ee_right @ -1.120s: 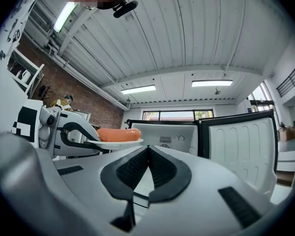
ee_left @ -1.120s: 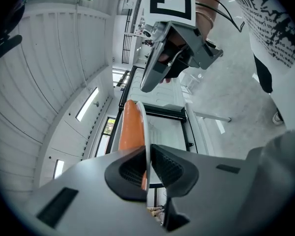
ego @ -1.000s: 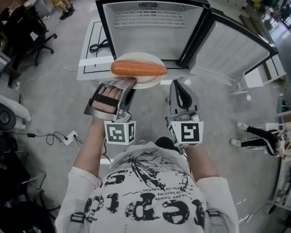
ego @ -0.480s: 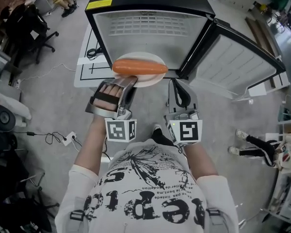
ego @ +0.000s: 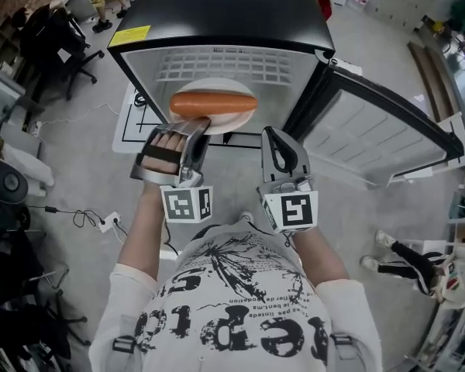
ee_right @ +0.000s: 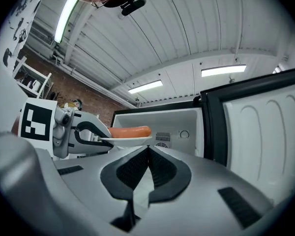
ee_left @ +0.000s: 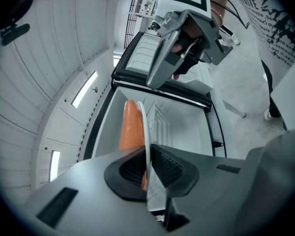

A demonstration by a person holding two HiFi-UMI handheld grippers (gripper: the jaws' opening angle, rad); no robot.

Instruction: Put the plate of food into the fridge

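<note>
Head view: my left hand-held gripper (ego: 195, 127) pinches the near rim of a white plate (ego: 217, 86), held level before the open fridge (ego: 217, 22), upper centre of the frame. One long sausage (ego: 213, 104) lies across it. My right hand-held gripper (ego: 274, 138), pressed together on nothing, sits beside. I judge the plate stiff, smooth and heavy for a one-edge grip, the sausage free to roll. Left gripper view alone shows the rim edge-on between its jaws; right gripper view alone shows the fridge's back-wall vent.

Grey concrete floor (ego: 77, 161), black office chair (ego: 62, 45) at upper left, power strip (ego: 111, 220) with trailing cables on the floor, white ribbed ceiling (ee_right: 187, 28), long strip lights (ee_right: 223, 71), brick wall (ee_right: 96, 100) behind.
</note>
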